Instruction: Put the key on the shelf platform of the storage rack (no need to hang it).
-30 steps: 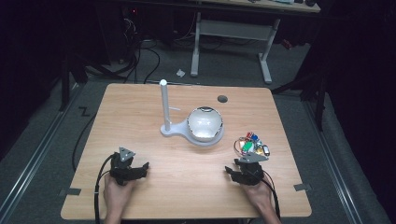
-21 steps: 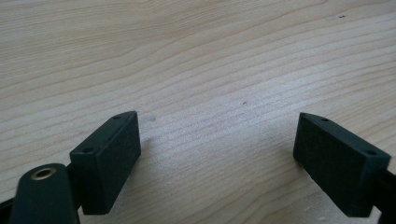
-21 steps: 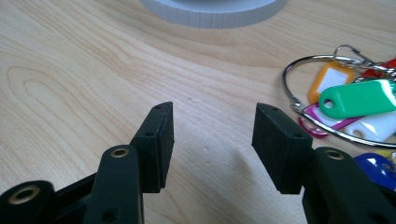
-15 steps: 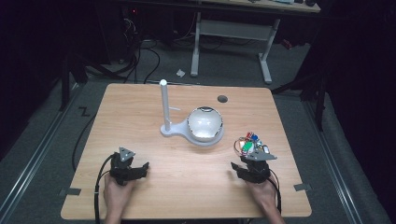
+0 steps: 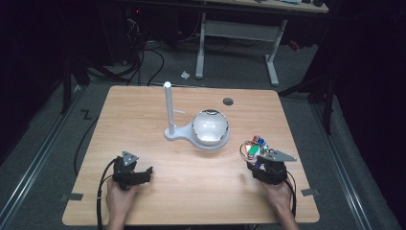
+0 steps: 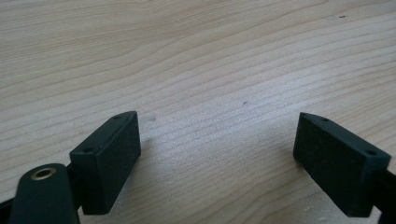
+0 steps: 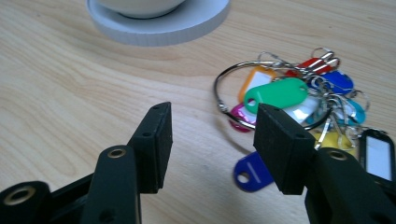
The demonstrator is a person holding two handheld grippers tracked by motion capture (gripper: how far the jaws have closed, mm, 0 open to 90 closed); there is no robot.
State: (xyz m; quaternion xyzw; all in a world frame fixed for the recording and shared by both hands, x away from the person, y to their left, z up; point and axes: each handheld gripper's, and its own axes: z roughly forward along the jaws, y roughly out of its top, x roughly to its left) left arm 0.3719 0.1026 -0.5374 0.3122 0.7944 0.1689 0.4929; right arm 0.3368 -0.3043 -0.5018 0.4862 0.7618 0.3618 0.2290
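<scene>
Right gripper view: the key-tag bunch (image 7: pixel 299 105) is seen near the table's (image 5: pixel 143 120) right edge, light, loose and jangly; its stiff metal ring (image 7: pixel 224 100) is judged the surest hold. Right gripper (image 7: pixel 212 140) is held apart just before it, left gripper (image 6: pixel 217 154) apart over bare wood.

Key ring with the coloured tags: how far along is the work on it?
Barely started. The key ring lies flat on the table, gripped by nothing. The right gripper is beside it, jaws open and empty, apparently nearing a grasp. The left gripper rests open over bare wood. Grasping and moving it remain.
</scene>
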